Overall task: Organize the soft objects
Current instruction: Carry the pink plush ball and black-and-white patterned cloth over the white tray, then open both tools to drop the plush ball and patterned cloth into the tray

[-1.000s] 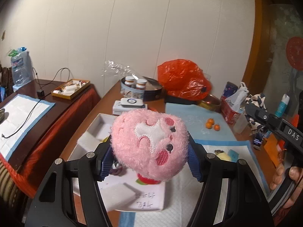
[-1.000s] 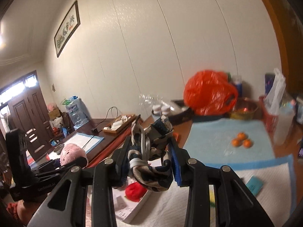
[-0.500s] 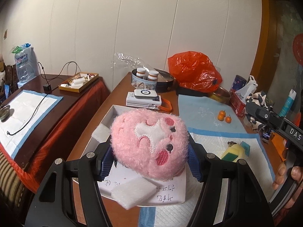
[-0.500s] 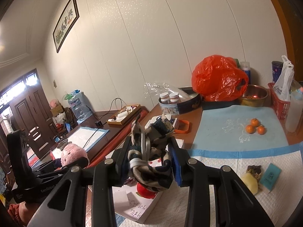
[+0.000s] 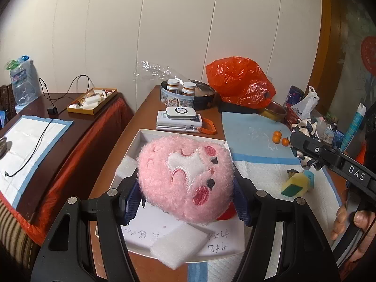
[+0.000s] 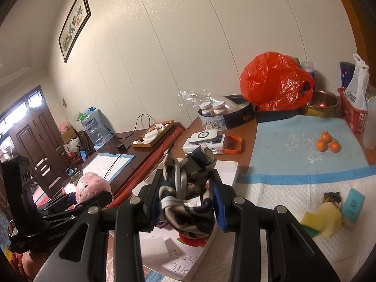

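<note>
My left gripper [image 5: 186, 203] is shut on a round pink plush toy [image 5: 185, 177] with an embroidered face, held just above a shallow white box [image 5: 141, 136]. White foam blocks [image 5: 179, 245] and something red lie in that box. My right gripper [image 6: 186, 204] is shut on a knotted, patterned dark-and-cream cloth [image 6: 188, 188], above the box's right part [image 6: 225, 171]. The left gripper with the pink plush [image 6: 92, 186] shows at the left of the right wrist view. The right gripper's arm with the cloth [image 5: 303, 127] shows at the right of the left wrist view.
A yellow-green sponge [image 5: 295, 184], a teal card [image 6: 352, 202] and three small oranges [image 6: 326, 142] lie on the padded mats. Behind the box are a stacked white device [image 5: 179, 117], a round tin with bottles [image 5: 185, 94], an orange plastic bag [image 5: 239, 84], a metal bowl [image 6: 322, 102] and a red basket [image 6: 352, 115].
Both grippers have come down and forward over the white box, each keeping its hold. More of the table and box is in view now.
</note>
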`<state>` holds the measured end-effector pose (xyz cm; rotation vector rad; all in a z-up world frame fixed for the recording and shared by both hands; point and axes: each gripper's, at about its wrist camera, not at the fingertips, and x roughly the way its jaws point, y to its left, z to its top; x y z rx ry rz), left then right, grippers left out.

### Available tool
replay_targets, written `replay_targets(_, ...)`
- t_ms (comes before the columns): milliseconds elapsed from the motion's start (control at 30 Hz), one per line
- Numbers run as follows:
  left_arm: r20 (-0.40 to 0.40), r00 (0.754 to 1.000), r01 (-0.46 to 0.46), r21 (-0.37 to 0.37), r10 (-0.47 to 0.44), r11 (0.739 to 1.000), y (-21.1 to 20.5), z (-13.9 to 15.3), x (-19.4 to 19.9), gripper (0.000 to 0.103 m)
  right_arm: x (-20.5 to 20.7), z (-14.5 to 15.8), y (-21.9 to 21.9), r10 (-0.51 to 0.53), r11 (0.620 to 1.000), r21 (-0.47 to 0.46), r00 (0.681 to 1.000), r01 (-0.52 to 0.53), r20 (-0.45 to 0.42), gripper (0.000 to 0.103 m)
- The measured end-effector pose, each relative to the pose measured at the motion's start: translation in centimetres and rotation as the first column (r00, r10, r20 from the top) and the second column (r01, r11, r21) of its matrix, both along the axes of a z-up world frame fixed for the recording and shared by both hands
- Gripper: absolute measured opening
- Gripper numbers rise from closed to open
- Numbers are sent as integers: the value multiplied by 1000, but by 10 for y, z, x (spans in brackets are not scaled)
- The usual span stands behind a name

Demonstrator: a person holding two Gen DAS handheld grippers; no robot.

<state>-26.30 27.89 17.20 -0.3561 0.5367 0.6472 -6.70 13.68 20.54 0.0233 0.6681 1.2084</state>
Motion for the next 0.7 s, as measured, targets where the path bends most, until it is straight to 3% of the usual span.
replay_targets(200, -35, 999, 9, -63, -11, 998, 32, -27, 5, 66, -5, -13, 26, -3, 999, -54, 1000, 3, 4, 38)
replay_targets(367, -94, 995, 9, -165, -24, 986, 50, -69, 11, 66, -5, -50, 64, 35, 982, -185, 999, -39, -27, 38)
replay_targets(533, -121, 992, 15, -166, -36, 986, 57, -78, 14, 67, -13, -76, 98, 78, 963, -257, 996, -85, -36, 40)
replay_targets(600, -130, 991, 4, -158, -25, 987, 61, -80, 13, 72, -16, -79, 107, 79, 961, -263, 996, -85, -35, 42)
replay_targets(633, -128, 992, -3, -153, -17, 988, 63, -80, 11, 77, -17, -81, 112, 79, 961, -263, 996, -87, -40, 52)
replay_targets(667, -130, 991, -11, -147, -8, 989, 65, -80, 10, 83, -18, -82, 114, 78, 961, -263, 996, -87, -44, 74)
replay_targets(700, -131, 991, -25, -135, 7, 991, 66, -80, 8, 92, -21, -83, 116, 73, 962, -261, 996, -82, -41, 87)
